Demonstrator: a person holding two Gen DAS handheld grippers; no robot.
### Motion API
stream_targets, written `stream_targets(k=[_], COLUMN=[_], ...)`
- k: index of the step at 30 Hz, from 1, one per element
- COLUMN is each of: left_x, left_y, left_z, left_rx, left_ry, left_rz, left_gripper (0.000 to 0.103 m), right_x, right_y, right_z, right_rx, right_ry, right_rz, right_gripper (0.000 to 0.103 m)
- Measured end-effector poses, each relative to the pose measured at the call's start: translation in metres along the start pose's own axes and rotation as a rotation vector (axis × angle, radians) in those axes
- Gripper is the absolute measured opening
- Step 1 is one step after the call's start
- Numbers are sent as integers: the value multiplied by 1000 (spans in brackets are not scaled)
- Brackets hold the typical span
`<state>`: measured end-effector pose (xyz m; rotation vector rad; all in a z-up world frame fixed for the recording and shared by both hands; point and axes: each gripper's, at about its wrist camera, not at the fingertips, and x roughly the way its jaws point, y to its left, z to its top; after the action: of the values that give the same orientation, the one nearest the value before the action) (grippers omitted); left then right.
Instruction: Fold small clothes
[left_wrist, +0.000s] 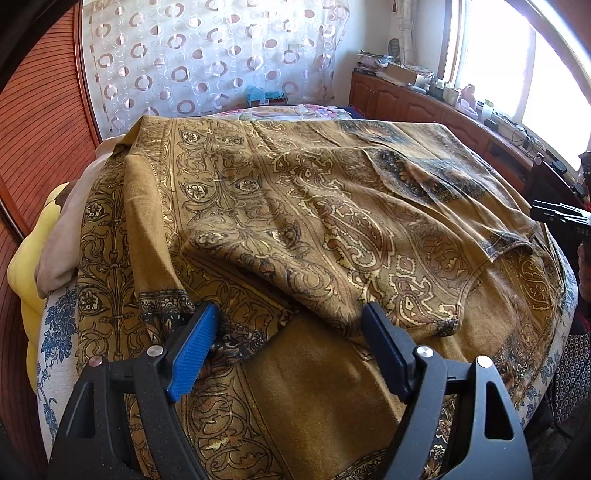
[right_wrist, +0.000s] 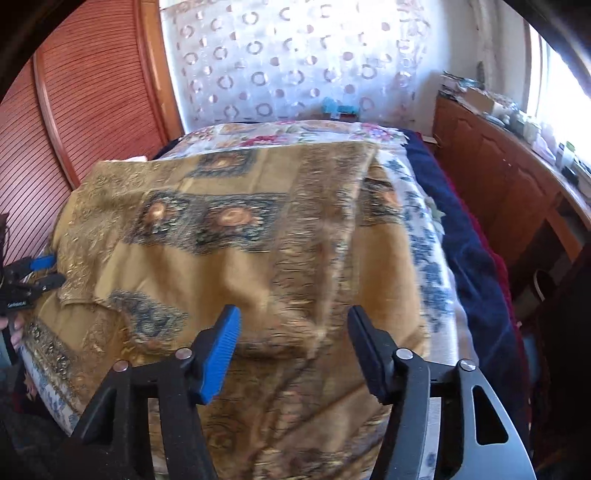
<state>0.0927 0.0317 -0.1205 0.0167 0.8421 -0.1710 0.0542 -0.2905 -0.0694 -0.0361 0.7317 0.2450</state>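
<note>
A mustard-brown garment with paisley print (left_wrist: 303, 206) lies spread on a bed, over a cloth of a similar pattern (left_wrist: 325, 387). Its near hem lies just ahead of my left gripper (left_wrist: 291, 325), which is open and empty, with blue pads (left_wrist: 192, 354). In the right wrist view the garment (right_wrist: 207, 236) lies ahead and to the left, blurred by motion. My right gripper (right_wrist: 293, 328) is open and empty above the cloth near its right edge. The left gripper also shows at the far left of that view (right_wrist: 37, 273). The right gripper shows at the right edge of the left wrist view (left_wrist: 561, 216).
The bed has a white and blue floral cover (right_wrist: 424, 258) and a dark blue blanket (right_wrist: 469, 258) on the right. A yellow and beige pile (left_wrist: 40, 243) lies at the left. A wooden cabinet with clutter (left_wrist: 424, 96) stands right, a slatted wooden door (right_wrist: 81, 110) left.
</note>
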Motion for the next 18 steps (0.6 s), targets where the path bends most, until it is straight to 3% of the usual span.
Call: stream_targets(k=[7, 11, 18], left_x=[0, -5, -32], left_y=[0, 2, 20], left_z=[0, 0, -6], left_rx=[-1, -21, -108], left_ry=[-1, -14, -86], left_rz=[-2, -18, -39], left_gripper=[80, 80, 80], right_x=[31, 37, 36], right_y=[-2, 8, 9], right_z=[8, 13, 8], right_rx=[28, -29, -27], right_ry=[42, 28, 13], right_rz=[38, -7, -4], right_gripper=[44, 43, 44])
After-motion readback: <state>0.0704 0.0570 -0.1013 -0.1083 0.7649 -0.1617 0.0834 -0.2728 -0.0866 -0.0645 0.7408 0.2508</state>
